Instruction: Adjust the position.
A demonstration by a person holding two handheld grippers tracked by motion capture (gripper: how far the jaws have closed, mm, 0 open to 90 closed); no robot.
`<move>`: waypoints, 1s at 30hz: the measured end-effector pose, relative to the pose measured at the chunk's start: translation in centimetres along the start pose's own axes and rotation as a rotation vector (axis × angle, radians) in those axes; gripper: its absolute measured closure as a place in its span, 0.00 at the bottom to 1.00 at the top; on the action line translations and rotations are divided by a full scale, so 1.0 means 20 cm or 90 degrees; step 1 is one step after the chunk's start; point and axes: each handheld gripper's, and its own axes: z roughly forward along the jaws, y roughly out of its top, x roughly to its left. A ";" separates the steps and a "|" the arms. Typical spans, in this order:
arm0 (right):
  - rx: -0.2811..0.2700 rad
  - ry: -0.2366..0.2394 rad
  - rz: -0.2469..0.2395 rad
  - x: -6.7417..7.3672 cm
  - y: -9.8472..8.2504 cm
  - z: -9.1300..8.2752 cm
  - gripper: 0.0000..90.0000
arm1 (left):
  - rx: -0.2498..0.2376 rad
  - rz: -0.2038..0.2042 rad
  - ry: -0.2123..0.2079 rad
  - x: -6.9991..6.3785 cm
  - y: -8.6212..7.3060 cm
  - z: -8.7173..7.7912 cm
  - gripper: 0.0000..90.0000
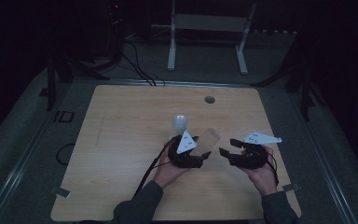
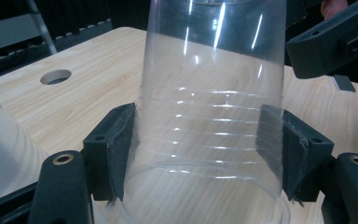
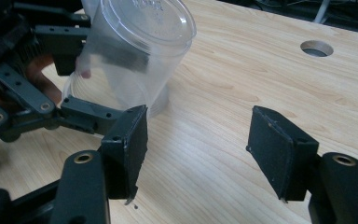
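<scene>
A person holds a claw in each hand over a wooden tabletop (image 1: 121, 140). The left claw (image 1: 204, 154) is clamped on a clear plastic cup (image 2: 209, 93), its pads pressing both ribbed sides near the rim. The cup is tilted, its closed base pointing up and toward the right claw (image 1: 228, 148), whose jaws stand apart with nothing between them. In the right gripper view the cup lies up and left of those jaws, close by. A second, frosted cup (image 1: 179, 123) stands just behind. The cups sit near the tabletop's middle, with bare wood toward the far edge and its round hole (image 1: 209, 99).
</scene>
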 end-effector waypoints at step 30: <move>0.089 -0.041 -0.133 0.02 0.07 -0.04 0.45 | 0.047 0.056 -0.016 0.00 0.03 -0.01 0.33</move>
